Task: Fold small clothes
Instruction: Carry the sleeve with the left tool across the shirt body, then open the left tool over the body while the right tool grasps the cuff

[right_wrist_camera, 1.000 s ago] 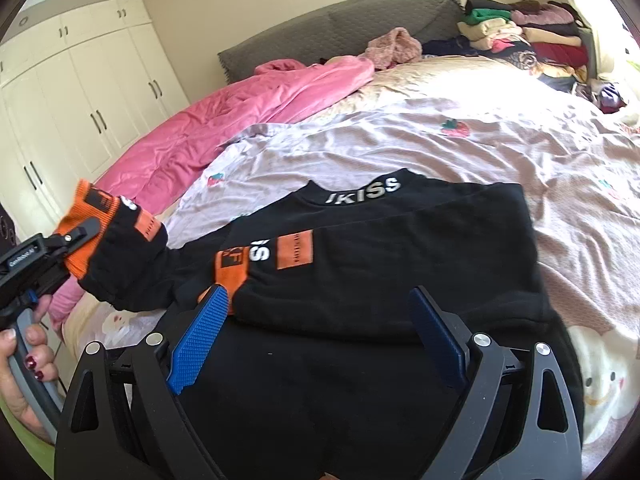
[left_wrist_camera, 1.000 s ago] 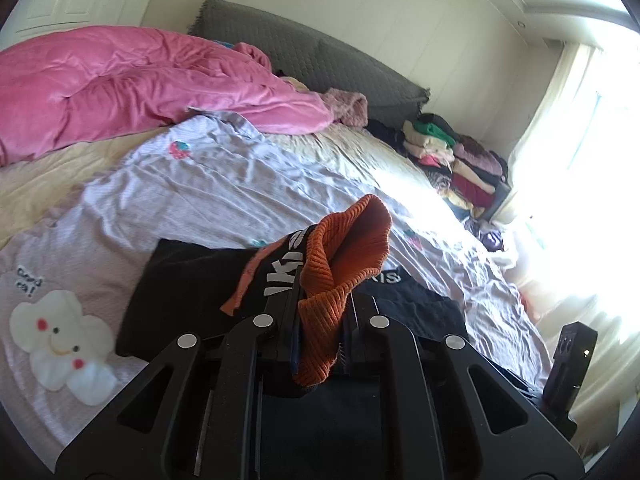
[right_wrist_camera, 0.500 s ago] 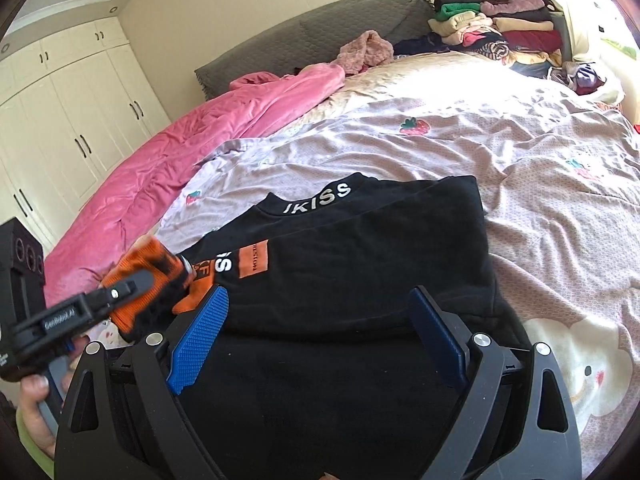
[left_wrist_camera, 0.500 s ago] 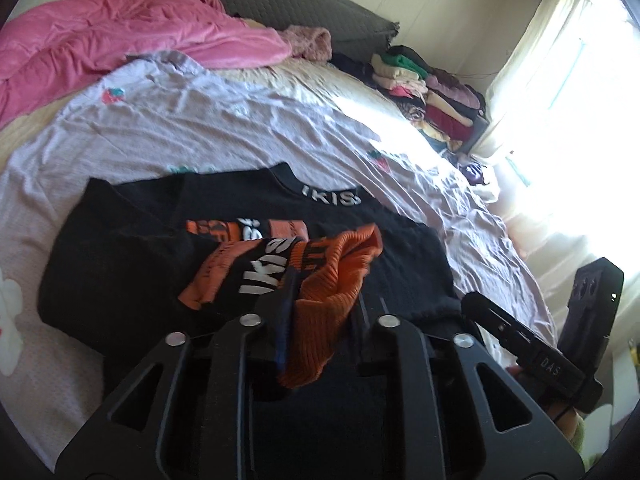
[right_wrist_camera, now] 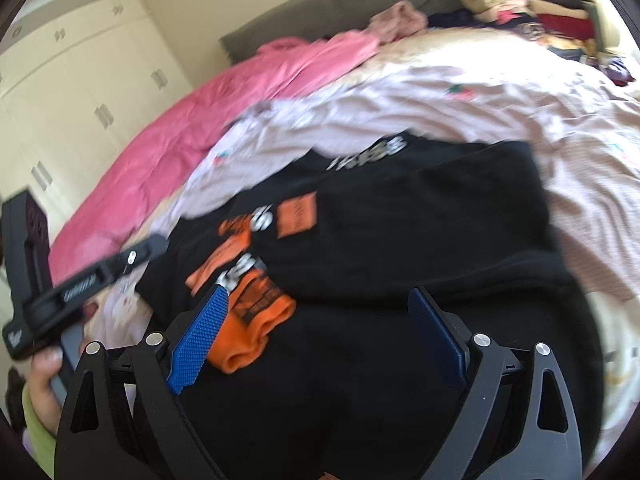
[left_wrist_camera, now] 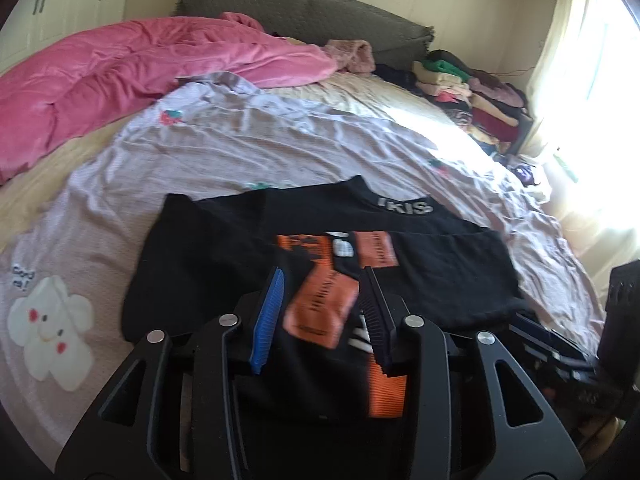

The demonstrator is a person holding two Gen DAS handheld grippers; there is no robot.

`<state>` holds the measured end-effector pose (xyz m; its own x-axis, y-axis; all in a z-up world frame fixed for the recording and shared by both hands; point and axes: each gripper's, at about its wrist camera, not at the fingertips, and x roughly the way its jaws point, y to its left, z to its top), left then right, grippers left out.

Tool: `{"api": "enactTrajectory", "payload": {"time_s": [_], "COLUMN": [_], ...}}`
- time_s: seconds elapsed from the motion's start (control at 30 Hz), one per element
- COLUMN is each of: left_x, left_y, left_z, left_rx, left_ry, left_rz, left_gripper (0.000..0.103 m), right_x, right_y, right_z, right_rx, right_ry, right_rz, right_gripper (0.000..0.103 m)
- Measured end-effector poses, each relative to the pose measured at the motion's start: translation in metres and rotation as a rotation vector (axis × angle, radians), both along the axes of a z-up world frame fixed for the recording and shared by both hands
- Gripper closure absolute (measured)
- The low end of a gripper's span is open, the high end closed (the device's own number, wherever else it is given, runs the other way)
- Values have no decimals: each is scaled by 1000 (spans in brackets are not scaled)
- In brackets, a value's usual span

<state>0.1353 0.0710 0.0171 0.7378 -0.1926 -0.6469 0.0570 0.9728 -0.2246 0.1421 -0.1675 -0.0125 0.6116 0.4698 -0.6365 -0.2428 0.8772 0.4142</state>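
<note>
A black sweatshirt [left_wrist_camera: 240,248] with orange patches and white lettering lies flat on the lilac sheet [left_wrist_camera: 248,148]. Its sleeve with the orange ribbed cuff [left_wrist_camera: 386,394] is folded across the body and lies loose under my left gripper [left_wrist_camera: 326,316], which is open and empty just above it. In the right wrist view the same sweatshirt [right_wrist_camera: 420,232] fills the middle, the orange cuff [right_wrist_camera: 256,336] beside the blue left pad. My right gripper [right_wrist_camera: 320,340] is wide open and empty over the sweatshirt's near part. The left gripper's body [right_wrist_camera: 80,284] shows at the left.
A pink duvet [left_wrist_camera: 132,76] is heaped at the back left against a grey headboard [left_wrist_camera: 304,12]. A stack of folded clothes [left_wrist_camera: 472,96] sits at the back right by the bright window. White wardrobe doors [right_wrist_camera: 80,92] stand left of the bed.
My left gripper carried the orange cuff across the sweatshirt, then opened and let it go; the sleeve now lies folded over the body. The right gripper stayed open and shifted slightly.
</note>
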Motion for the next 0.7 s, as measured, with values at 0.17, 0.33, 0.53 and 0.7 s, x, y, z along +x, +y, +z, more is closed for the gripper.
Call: {"api": "enactTrajectory", "payload": {"time_s": [0.17,0.33,0.53,0.7], "left_x": [0,0,-2,-3], "left_y": [21,34,45,53], "left_z": [-2,-3,-4,-3], "left_rx": [35,39,25,12], "left_ry": [-6,-16,-27,-37], "left_rz": [64,99,125,149], "left_gripper": [69,67,66,63], "right_x": [5,12,24,24], "right_y": [36,54,69,75], "right_z": [-16,-30,-37,-27], "right_rx": [-1,-13,-42,-24], "right_ry": [71,124,127,67], "right_rz": [111,136,125,181], "right_gripper": [23,30,57,89]}}
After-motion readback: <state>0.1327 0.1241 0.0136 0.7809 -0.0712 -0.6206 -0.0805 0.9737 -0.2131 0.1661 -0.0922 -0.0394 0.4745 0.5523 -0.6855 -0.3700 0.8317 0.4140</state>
